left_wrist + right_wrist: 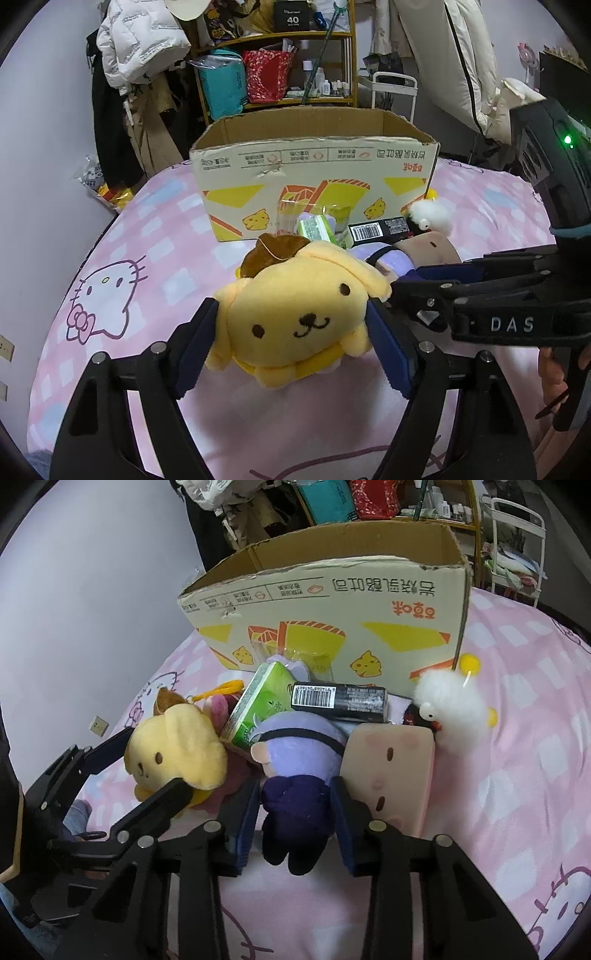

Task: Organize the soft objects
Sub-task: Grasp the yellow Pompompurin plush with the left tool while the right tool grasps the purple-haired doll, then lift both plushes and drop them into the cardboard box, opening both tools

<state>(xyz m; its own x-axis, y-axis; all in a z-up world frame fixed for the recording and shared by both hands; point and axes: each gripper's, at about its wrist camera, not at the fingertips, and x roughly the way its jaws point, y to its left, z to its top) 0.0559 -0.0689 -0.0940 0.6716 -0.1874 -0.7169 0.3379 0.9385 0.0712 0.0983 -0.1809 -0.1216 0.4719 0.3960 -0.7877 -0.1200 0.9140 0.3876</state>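
Note:
A yellow dog plush [295,310] with a brown cap lies on the pink bed. My left gripper [291,306] is shut on its head, one blue pad pressed into each side. The right wrist view shows the same grip from the side, with the left gripper [155,760] around the yellow dog plush [173,746]. My right gripper [295,786] is shut on the dark lower body of a purple plush [295,746]. In the left wrist view the right gripper [402,288] reaches in from the right. An open cardboard box [332,620] stands just behind the pile.
Around the purple plush lie a green tissue pack [258,701], a black barcoded packet [340,698], a pink block-shaped plush [388,771] and a white fluffy toy [450,701]. The pink cartoon-cat sheet [110,295] covers the bed. A cluttered shelf [273,74] stands beyond the box.

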